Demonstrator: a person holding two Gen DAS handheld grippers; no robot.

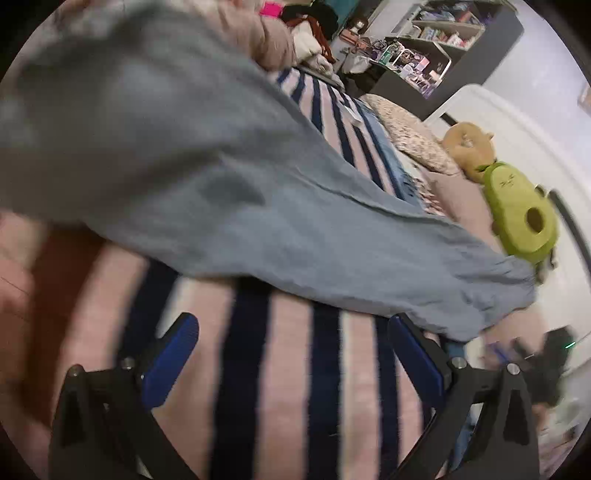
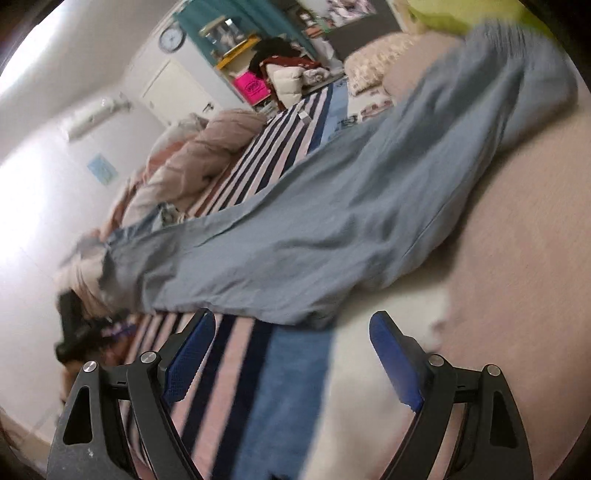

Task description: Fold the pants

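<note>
Grey-blue pants (image 1: 221, 184) lie stretched out across a bed covered by a pink and navy striped blanket (image 1: 288, 387). My left gripper (image 1: 291, 321) hovers over the blanket just short of the near edge of the pants. It is open, with nothing between its blue pads (image 1: 170, 362). The right wrist view shows the same pants (image 2: 314, 221) running from the upper right down to the left. My right gripper (image 2: 293, 315) is open just before their lower edge, with only bedding between its fingers. Both views are motion-blurred.
A green avocado plush (image 1: 524, 218) and a tan plush (image 1: 469, 144) lie near one end of the pants. A bunched pink duvet (image 2: 192, 155) sits by the wall, with pillows (image 2: 373, 62) further along. Cluttered shelves (image 1: 443, 33) and a bright pink box (image 2: 251, 86) stand beyond the bed.
</note>
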